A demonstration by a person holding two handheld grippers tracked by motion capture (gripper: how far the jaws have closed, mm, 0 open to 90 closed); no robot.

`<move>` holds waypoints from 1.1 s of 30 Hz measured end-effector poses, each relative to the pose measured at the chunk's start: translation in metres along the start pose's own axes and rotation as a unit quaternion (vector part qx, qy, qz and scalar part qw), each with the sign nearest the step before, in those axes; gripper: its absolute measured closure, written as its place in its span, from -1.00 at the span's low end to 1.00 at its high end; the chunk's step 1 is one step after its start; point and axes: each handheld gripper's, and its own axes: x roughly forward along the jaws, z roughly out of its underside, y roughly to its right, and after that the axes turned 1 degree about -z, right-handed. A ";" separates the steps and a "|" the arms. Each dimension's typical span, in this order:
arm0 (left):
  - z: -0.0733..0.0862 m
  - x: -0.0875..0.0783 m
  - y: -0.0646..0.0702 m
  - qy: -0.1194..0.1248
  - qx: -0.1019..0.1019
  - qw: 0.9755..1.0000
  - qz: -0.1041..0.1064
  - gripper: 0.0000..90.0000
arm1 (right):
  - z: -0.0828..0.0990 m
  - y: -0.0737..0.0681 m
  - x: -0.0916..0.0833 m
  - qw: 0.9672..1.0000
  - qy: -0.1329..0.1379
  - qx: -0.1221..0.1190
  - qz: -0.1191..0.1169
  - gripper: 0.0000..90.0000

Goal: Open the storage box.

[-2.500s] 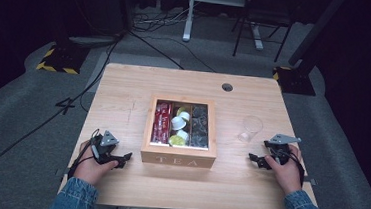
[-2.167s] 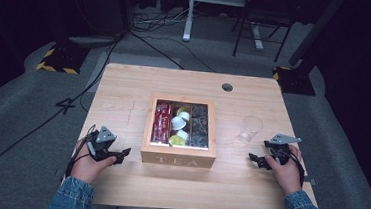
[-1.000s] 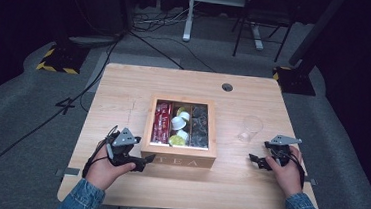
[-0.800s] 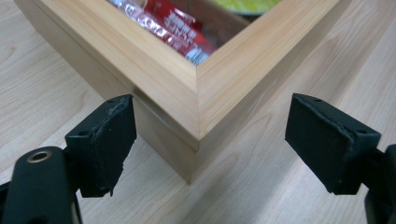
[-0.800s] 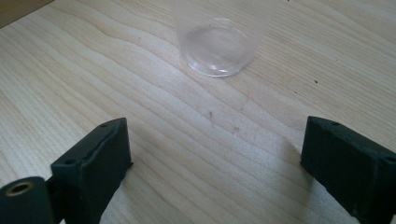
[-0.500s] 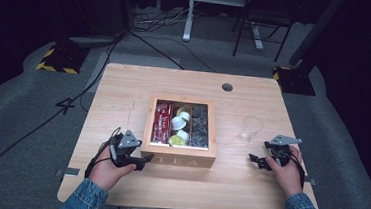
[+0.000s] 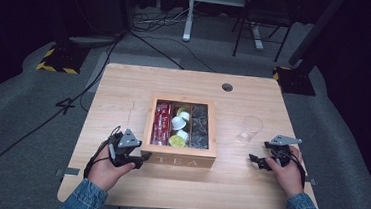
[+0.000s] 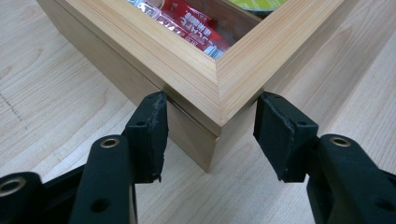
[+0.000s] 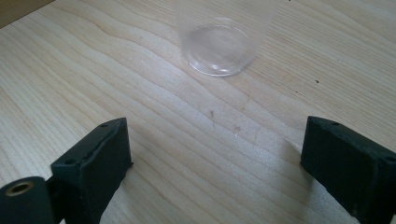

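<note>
A wooden tea box marked TEA stands mid-table, its windowed lid down on the base. Through the window I see red sachets, white capsules and dark packets. My left gripper is open at the box's front left corner. In the left gripper view the box corner pokes between the jaws of the left gripper, one jaw on each side and close to the wood. My right gripper rests open on the table, short of a clear plastic cup. The cup stands upright beyond the right gripper.
The light wooden table has a round cable hole at the back right. Cables trail over the grey floor to the left. A desk frame and a chair stand in the dark behind the table.
My left gripper has moved right from the table's front left to the box's front left corner, and now straddles it. The right gripper and cup have stayed put.
</note>
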 end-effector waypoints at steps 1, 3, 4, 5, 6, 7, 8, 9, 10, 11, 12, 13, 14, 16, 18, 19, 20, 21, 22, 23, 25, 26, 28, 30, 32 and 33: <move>0.000 0.000 0.000 0.000 0.000 1.000 0.001 0.03 | 0.000 0.000 0.000 1.000 0.000 -0.001 0.000 -0.82; -0.001 -0.001 -0.001 -0.001 0.002 1.000 0.002 0.06 | 0.000 0.000 -0.001 1.000 -0.001 -0.001 -0.001 -0.82; -0.001 -0.001 -0.001 -0.001 0.001 1.000 0.001 0.07 | 0.001 -0.001 -0.001 1.000 -0.001 -0.001 -0.001 -0.81; -0.001 -0.002 -0.001 -0.002 0.002 1.000 0.001 0.08 | 0.001 -0.001 -0.001 1.000 -0.001 -0.001 -0.001 -0.80; -0.002 -0.002 -0.001 -0.003 0.000 1.000 0.003 0.10 | 0.001 -0.001 -0.001 1.000 0.000 -0.001 0.000 -0.79; -0.002 -0.003 -0.001 -0.004 0.001 1.000 0.002 0.13 | 0.001 -0.001 -0.002 1.000 0.002 0.002 0.000 -0.76; -0.003 -0.004 -0.001 -0.004 0.002 1.000 0.002 0.15 | 0.001 -0.001 -0.003 1.000 0.000 0.003 0.004 -0.66; -0.004 -0.005 -0.001 -0.005 0.003 1.000 0.001 0.17 | 0.000 -0.002 -0.004 1.000 -0.001 0.004 0.004 -0.54; -0.005 -0.006 -0.001 -0.006 0.004 1.000 -0.001 0.18 | -0.002 -0.002 -0.007 1.000 -0.004 -0.002 0.005 -0.53; -0.006 -0.007 -0.001 -0.004 0.003 1.000 -0.001 0.19 | -0.004 -0.003 -0.010 1.000 -0.003 -0.009 0.008 -0.58; -0.007 -0.008 -0.001 -0.004 0.005 1.000 -0.003 0.21 | -0.006 -0.005 -0.012 1.000 -0.001 -0.014 0.014 -0.61; -0.009 -0.009 -0.001 -0.004 0.009 1.000 -0.005 0.23 | -0.008 -0.006 -0.015 1.000 0.004 -0.016 0.015 -0.59; -0.010 -0.011 -0.002 -0.003 0.009 1.000 -0.004 0.26 | -0.011 -0.008 -0.019 1.000 0.010 -0.020 0.014 -0.56; -0.012 -0.013 -0.002 0.001 0.010 1.000 -0.004 0.29 | -0.014 -0.011 -0.024 1.000 0.019 -0.020 0.013 -0.55; -0.015 -0.016 -0.004 0.009 0.008 1.000 -0.004 0.33 | -0.017 -0.014 -0.029 0.999 0.028 -0.015 0.010 -0.52; -0.015 -0.017 -0.004 0.016 0.007 1.000 -0.003 0.35 | -0.019 -0.016 -0.033 0.999 0.033 -0.013 0.003 -0.50; -0.016 -0.018 -0.005 0.018 0.006 1.000 -0.001 0.35 | -0.019 -0.016 -0.033 0.999 0.033 -0.013 0.003 -0.50; -0.017 -0.019 -0.005 0.023 0.003 1.000 -0.002 0.36 | -0.020 -0.017 -0.034 0.999 0.034 -0.012 0.001 -0.48; -0.018 -0.020 -0.006 0.026 0.002 1.000 -0.002 0.37 | -0.022 -0.019 -0.038 0.999 0.035 -0.018 0.000 -0.45; -0.019 -0.021 -0.007 0.029 0.004 1.000 -0.002 0.38 | -0.024 -0.021 -0.040 0.999 0.037 -0.021 0.000 -0.45; -0.020 -0.022 -0.006 0.033 -0.001 0.999 -0.003 0.39 | -0.029 -0.024 -0.046 0.999 0.039 -0.022 -0.003 -0.42; -0.021 -0.022 -0.007 0.036 0.001 0.999 -0.005 0.40 | -0.031 -0.025 -0.048 0.999 0.039 -0.021 -0.005 -0.40; -0.021 -0.023 -0.008 0.044 -0.003 0.999 -0.003 0.42 | -0.035 -0.028 -0.053 0.999 0.041 -0.020 -0.009 -0.38; -0.022 -0.023 -0.009 0.048 -0.003 0.999 -0.002 0.43 | -0.039 -0.030 -0.057 0.999 0.045 -0.016 -0.017 -0.35; -0.022 -0.023 -0.009 0.051 -0.006 0.999 0.002 0.42 | -0.043 -0.032 -0.060 0.998 0.049 -0.011 -0.028 -0.35; -0.022 -0.023 -0.010 0.055 -0.009 0.998 0.003 0.42 | -0.045 -0.033 -0.061 0.998 0.052 -0.011 -0.031 -0.34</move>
